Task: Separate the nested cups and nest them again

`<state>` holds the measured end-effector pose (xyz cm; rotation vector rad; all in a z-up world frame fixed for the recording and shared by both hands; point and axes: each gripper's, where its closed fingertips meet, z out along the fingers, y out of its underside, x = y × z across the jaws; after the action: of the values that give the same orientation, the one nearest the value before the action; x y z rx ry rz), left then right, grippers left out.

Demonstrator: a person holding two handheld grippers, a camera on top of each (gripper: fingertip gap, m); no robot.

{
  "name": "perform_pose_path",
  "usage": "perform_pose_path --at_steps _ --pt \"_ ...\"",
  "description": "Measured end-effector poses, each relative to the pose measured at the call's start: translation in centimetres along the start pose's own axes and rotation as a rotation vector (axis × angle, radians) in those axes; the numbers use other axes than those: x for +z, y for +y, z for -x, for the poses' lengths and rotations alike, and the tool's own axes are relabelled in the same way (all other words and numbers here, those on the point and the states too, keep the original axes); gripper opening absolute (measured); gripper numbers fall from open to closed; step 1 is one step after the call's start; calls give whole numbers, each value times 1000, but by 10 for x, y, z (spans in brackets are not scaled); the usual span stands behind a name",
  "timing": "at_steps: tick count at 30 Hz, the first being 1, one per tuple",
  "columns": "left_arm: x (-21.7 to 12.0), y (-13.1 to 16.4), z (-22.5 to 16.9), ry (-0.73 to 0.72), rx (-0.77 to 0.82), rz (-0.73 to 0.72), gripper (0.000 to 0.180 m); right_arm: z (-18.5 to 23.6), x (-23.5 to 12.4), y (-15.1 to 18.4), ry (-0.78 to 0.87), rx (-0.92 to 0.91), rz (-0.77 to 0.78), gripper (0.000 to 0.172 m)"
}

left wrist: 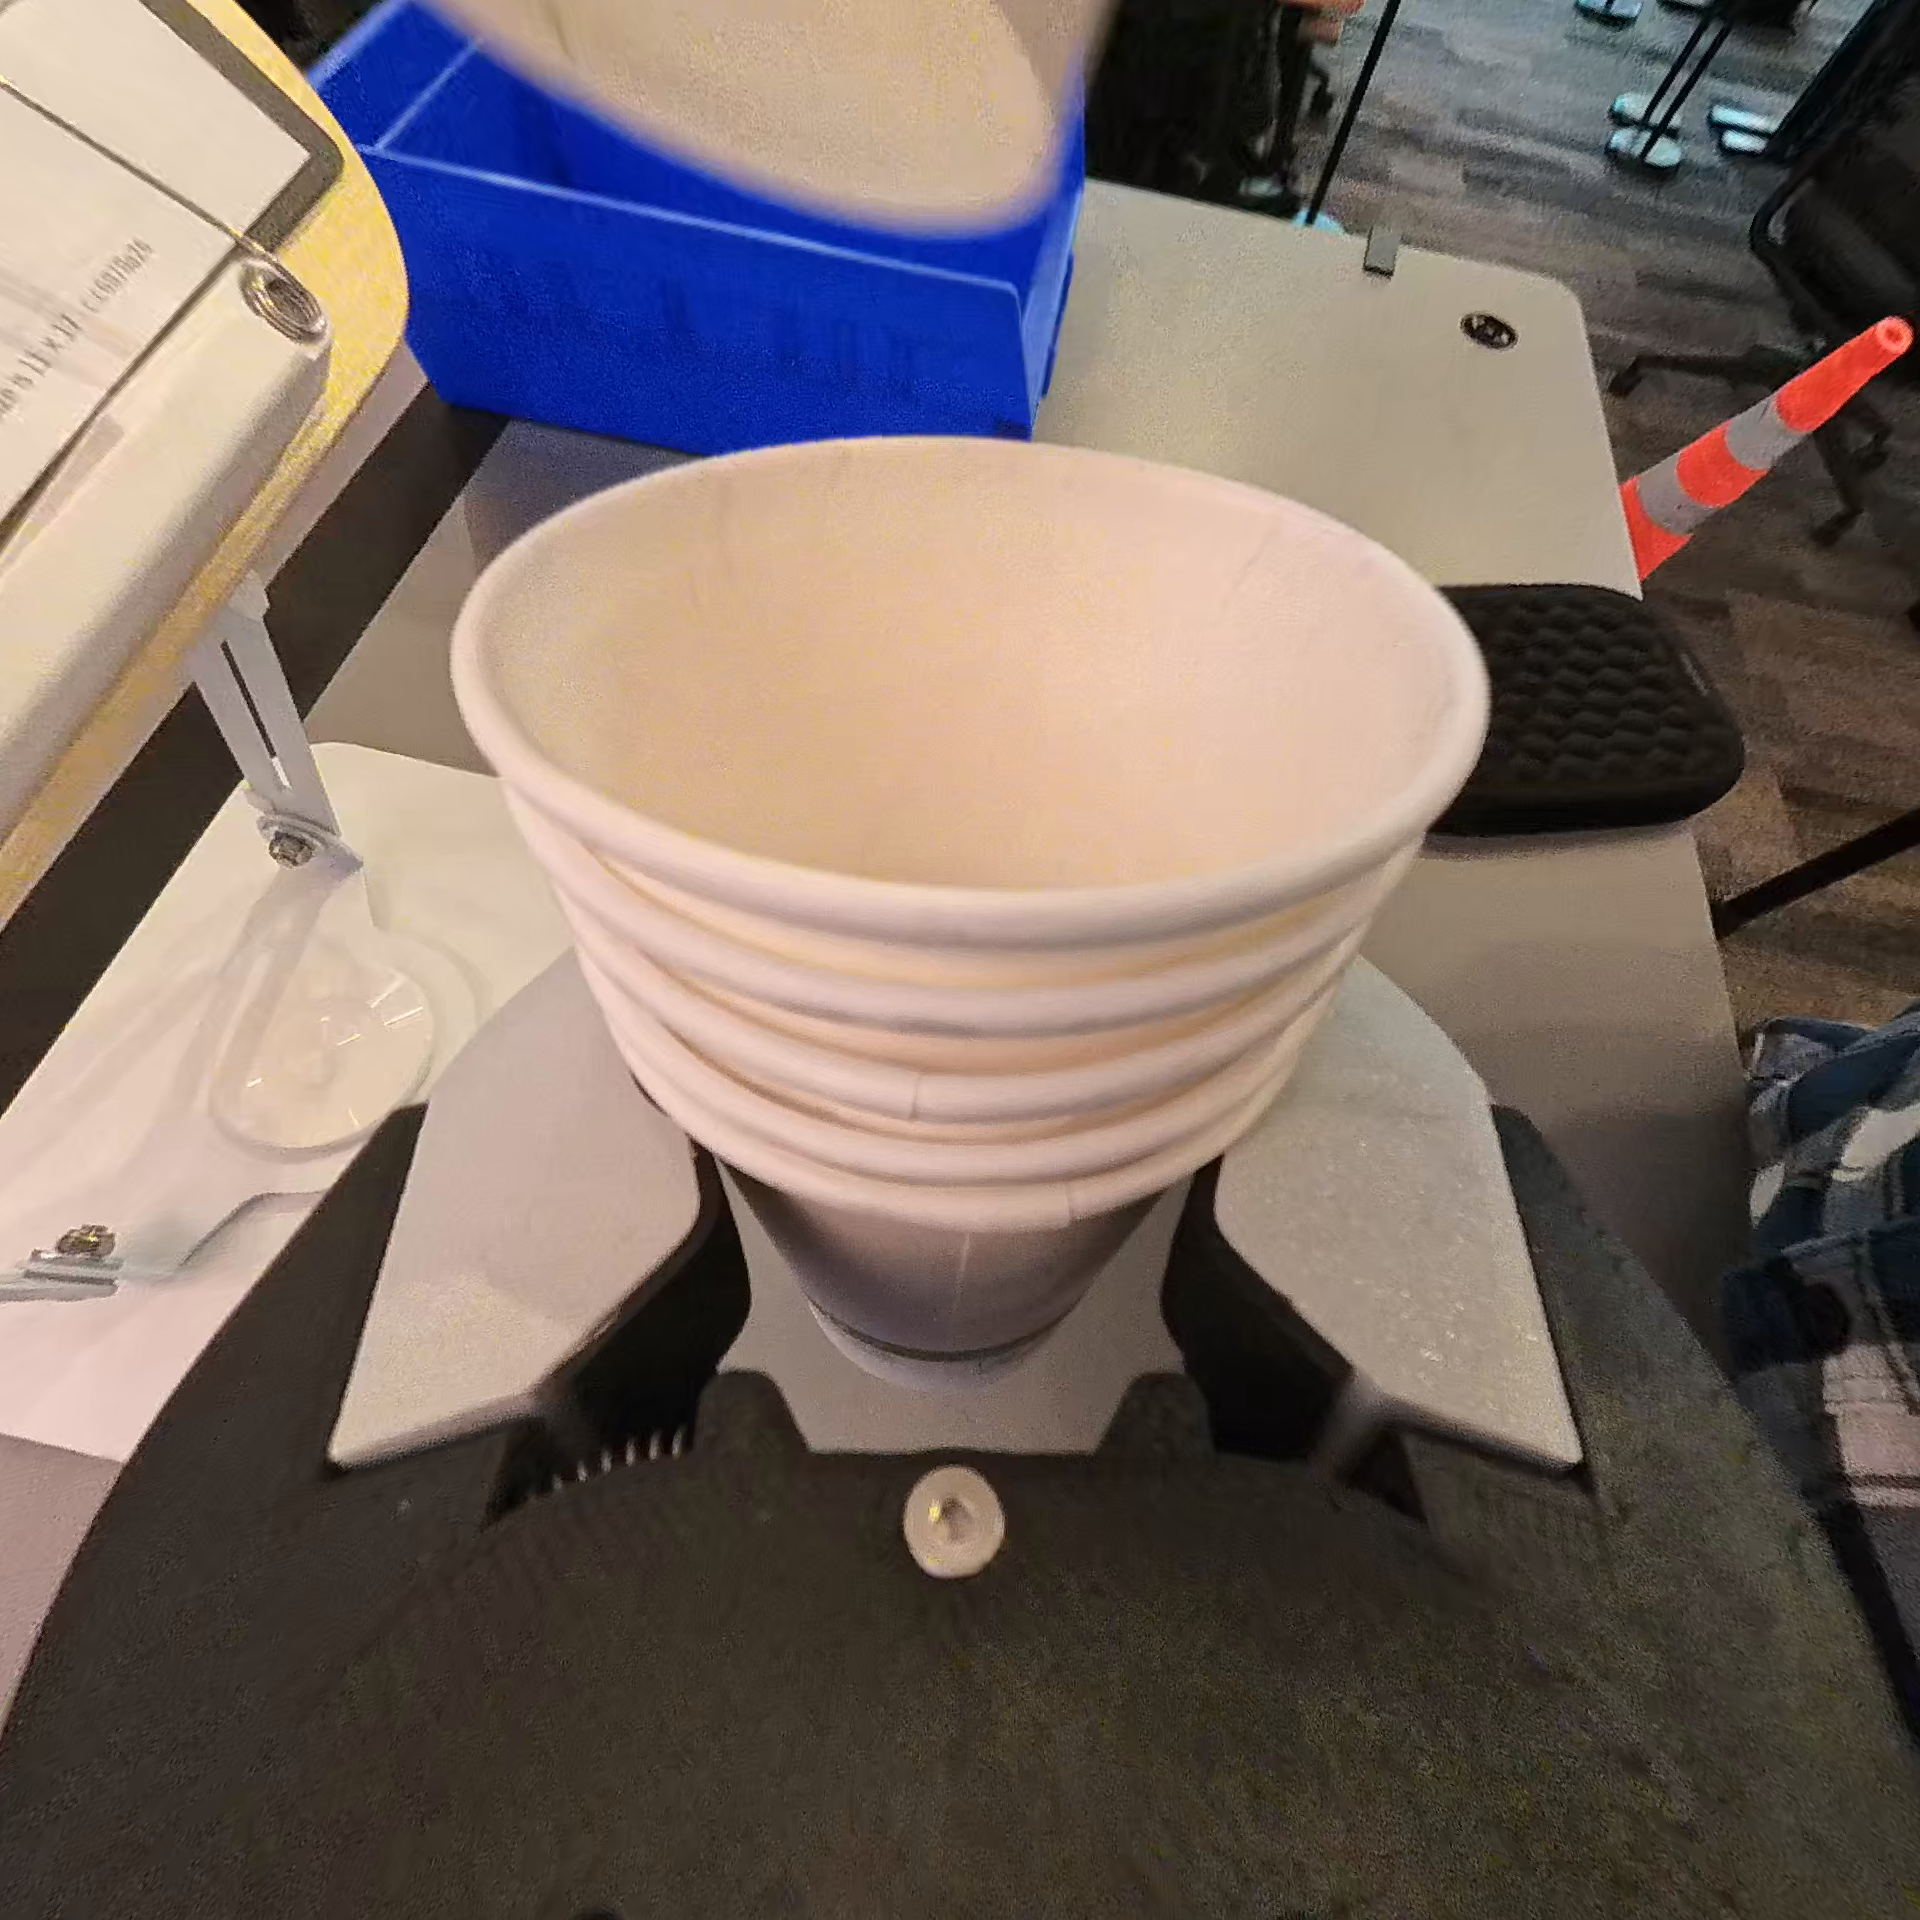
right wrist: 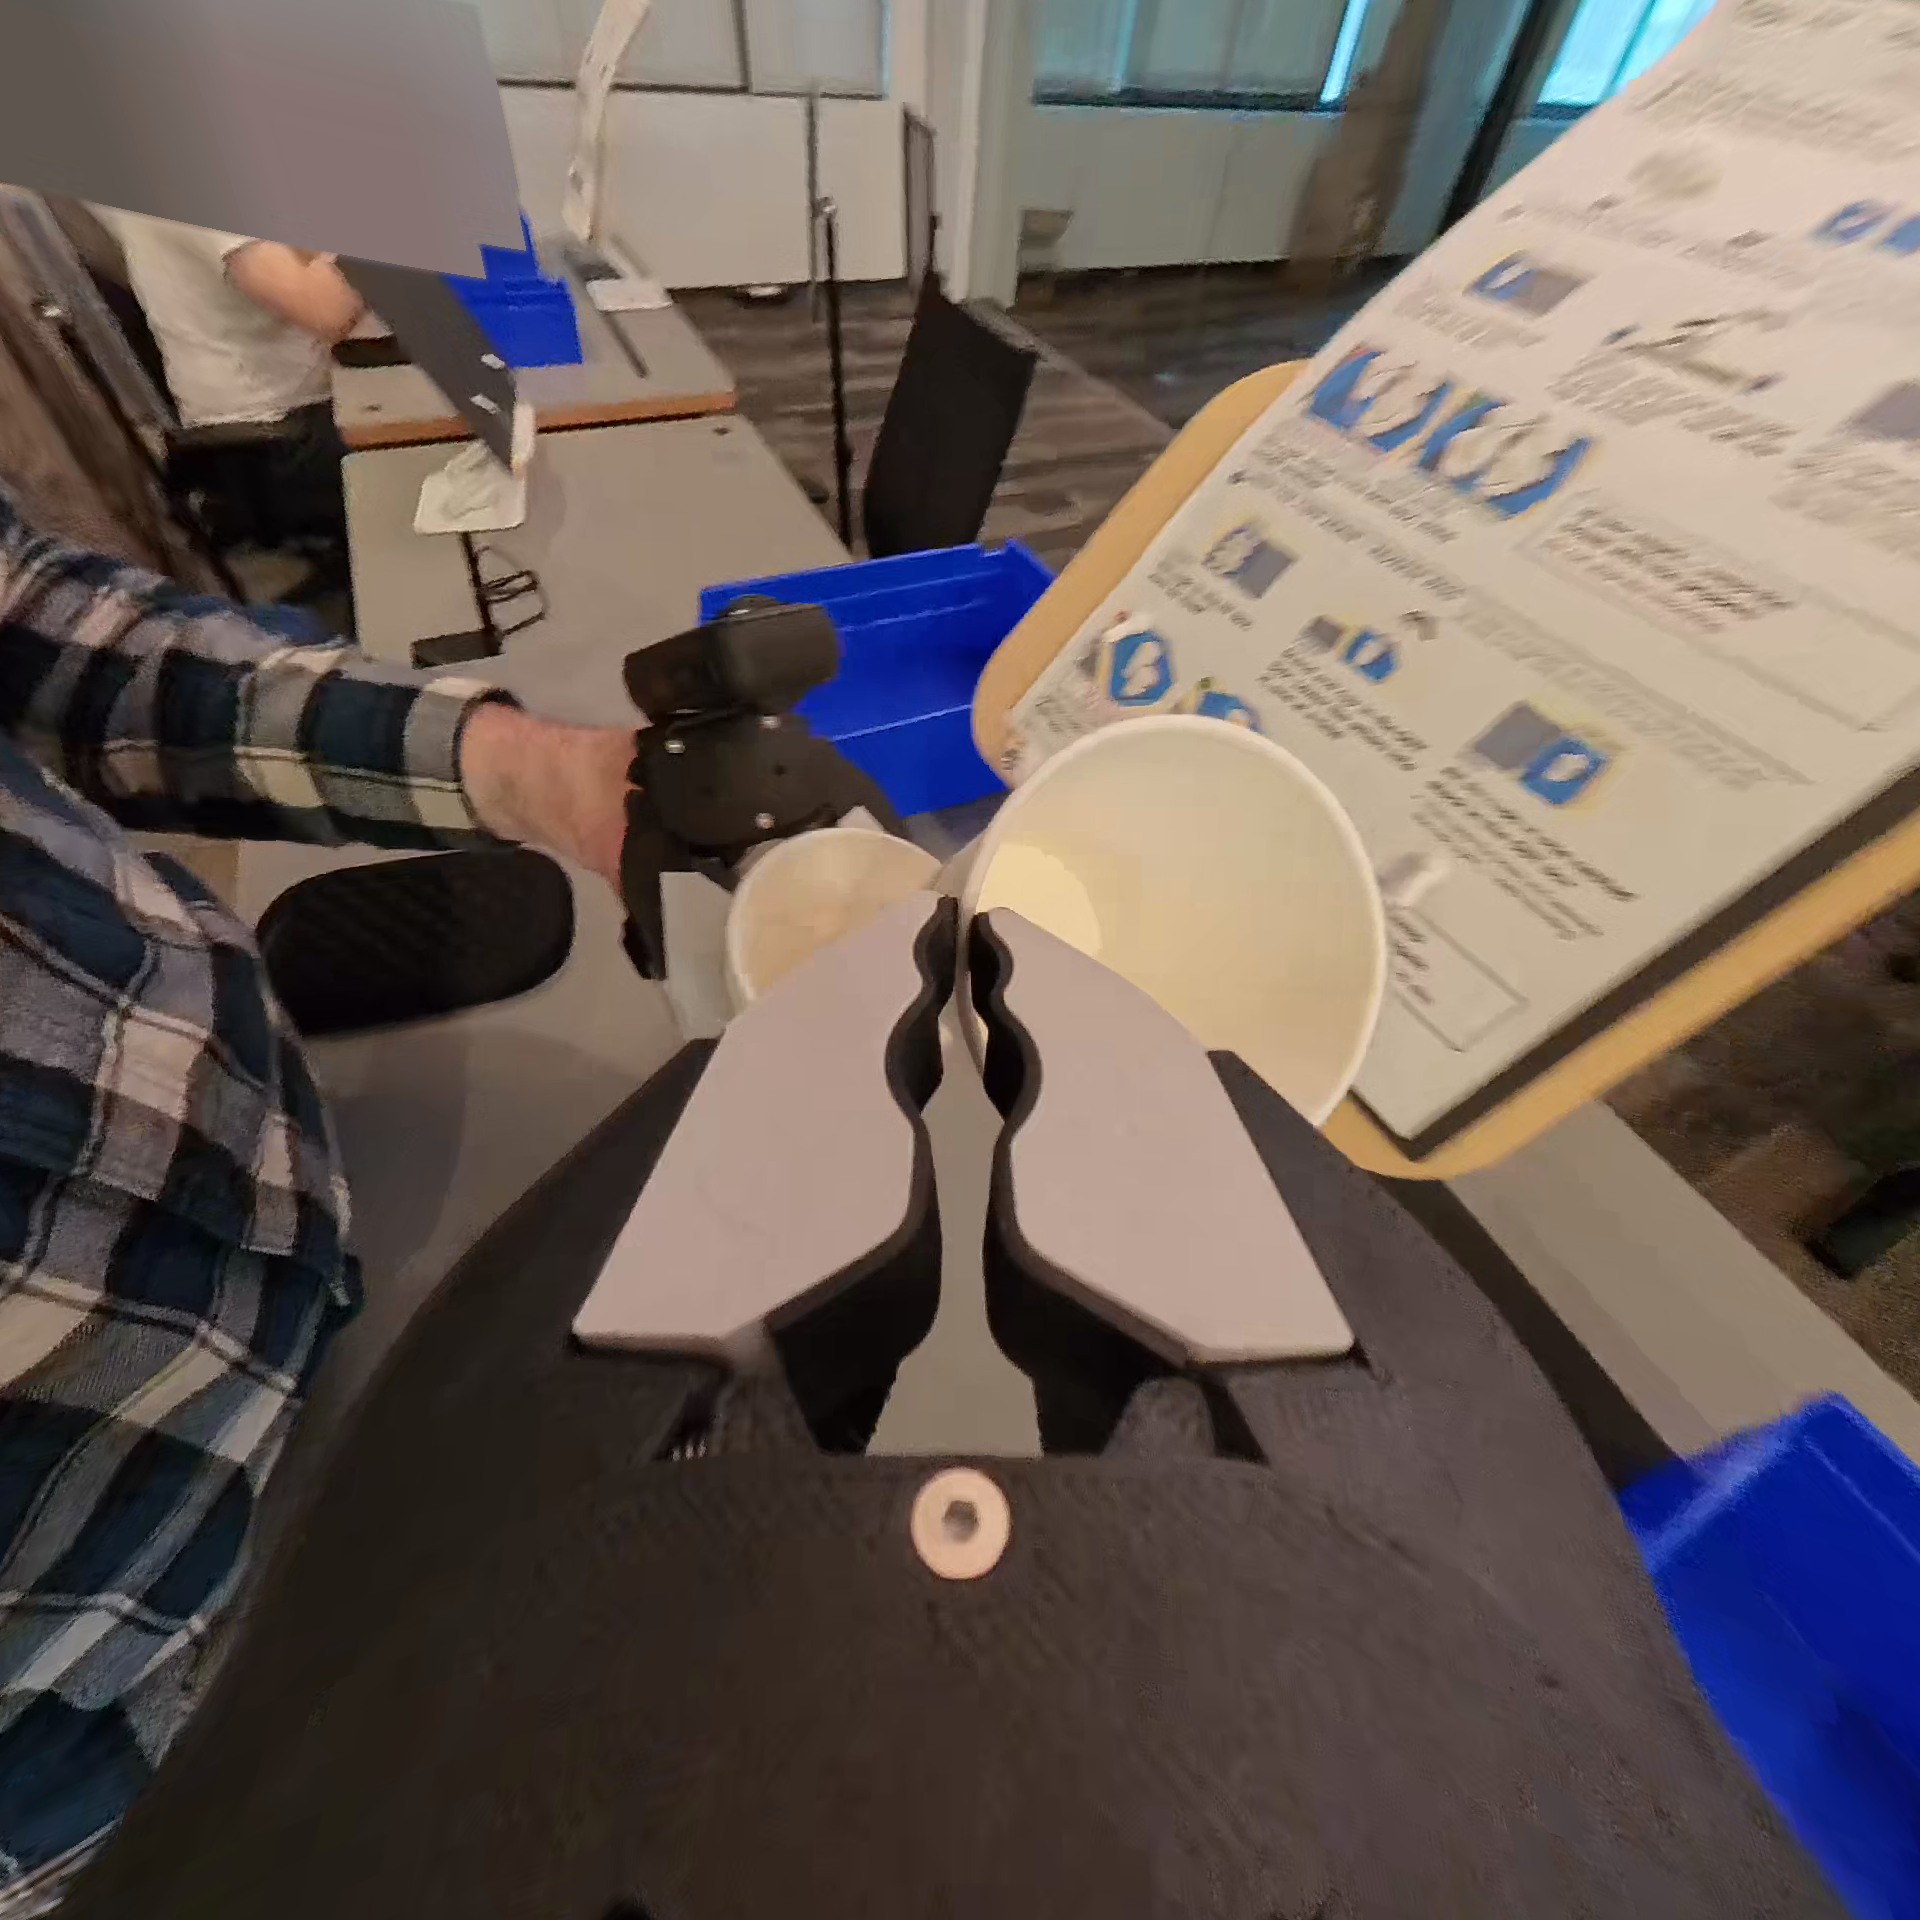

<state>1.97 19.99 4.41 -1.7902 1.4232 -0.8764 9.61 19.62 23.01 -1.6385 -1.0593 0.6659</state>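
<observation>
- The left gripper (left wrist: 961,1226) is sitting spread wide around a stack of nested white paper cups (left wrist: 966,831). The rims are covering its fingertips, so I can't tell if the pads are actually pressing on the stack or just flanking it.
- The right gripper (right wrist: 963,925) is pinching the wall of 1 single white cup (right wrist: 1174,914), fingers clamped almost together over the rim, 1 inside and 1 outside.
- That cup is tilting just right of the stack, and its bottom is getting cut off by the fingers.
- In the left wrist view it's only showing as a blurry shape at the top edge.
- A blue bin (left wrist: 727,291) is sitting beyond the stack, partly blocked.
</observation>
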Motion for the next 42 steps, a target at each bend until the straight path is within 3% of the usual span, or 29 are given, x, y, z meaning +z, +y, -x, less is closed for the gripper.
perform_pose_path --at_steps 5,11,15,20,27,33,36,39,42 --pt "0 -4 3 7 -23 -36 102 -69 -53 2 187 -14 25 3" --pt "3 1 0 10 -28 -34 103 -183 -90 69 448 -40 296 3" --pt "1 3 0 4 -44 -43 103 -237 -78 131 473 -24 463 3" --pt "-3 3 4 -16 -66 -52 103 -269 -40 203 410 -12 634 3" --pt "-9 5 8 -33 -87 -55 103 -282 -10 256 346 7 779 3" --pt "-10 6 10 -34 -89 -51 103 -280 -3 262 315 36 775 3" --pt "-8 4 11 -32 -87 -53 103 -284 -12 253 366 37 756 28" --pt "-8 0 11 -29 -98 -56 103 -275 -27 216 431 -33 691 38" --pt "-9 -4 10 -22 -109 -53 103 -218 -16 151 319 -75 521 37"
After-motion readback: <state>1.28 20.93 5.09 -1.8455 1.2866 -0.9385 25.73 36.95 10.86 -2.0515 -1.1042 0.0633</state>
